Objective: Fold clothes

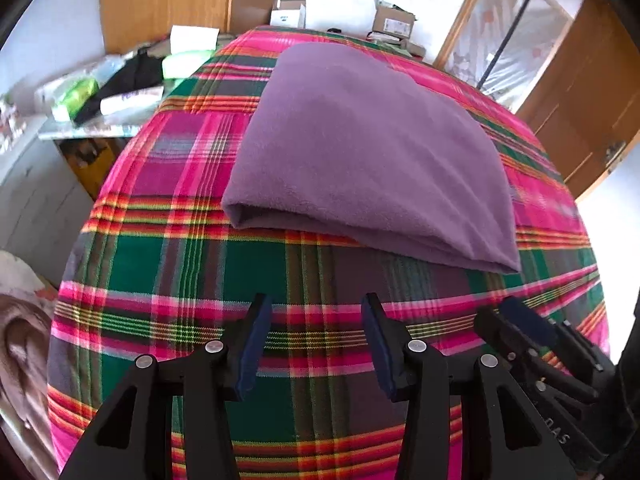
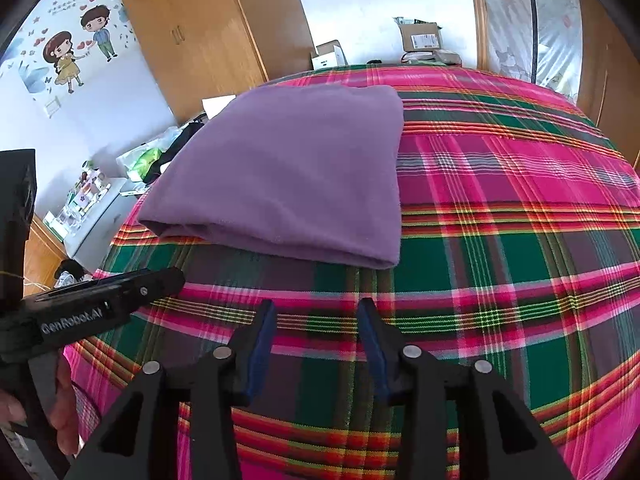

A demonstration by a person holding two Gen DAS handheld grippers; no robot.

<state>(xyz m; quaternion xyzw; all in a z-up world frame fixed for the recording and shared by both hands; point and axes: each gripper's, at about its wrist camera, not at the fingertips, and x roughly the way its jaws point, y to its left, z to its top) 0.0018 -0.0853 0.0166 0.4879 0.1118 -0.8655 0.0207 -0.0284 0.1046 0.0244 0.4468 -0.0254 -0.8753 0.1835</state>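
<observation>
Your left gripper (image 1: pixel 316 304) stood with its jaws wide apart and nothing between them, only plaid bedspread (image 1: pixel 168 256) showing in the gap. Your right gripper (image 2: pixel 316 308) was the same: jaws parted, blue pads bare, and no cloth caught in them. The folded purple garment (image 1: pixel 360 152) lay flat on the bedspread ahead of both sets of jaws, apart from them, with a strip of plaid between its near edge and the fingertips. From your left jaws it sat ahead and a little to the right, its rounded fold facing you; from your right jaws it sat ahead and to the left, its right edge roughly in line with the right finger. Neither gripper touched it. Your right gripper showed just beside the right finger of the left one in the left wrist view, and your left gripper reached in from the left in the right wrist view, with your hand (image 2: pixel 60 412) wrapped around its handle low at the left edge. Past the garment, beyond the far edge of the bed, stood cardboard boxes (image 2: pixel 420 36) and a wooden wardrobe (image 2: pixel 200 28).
</observation>
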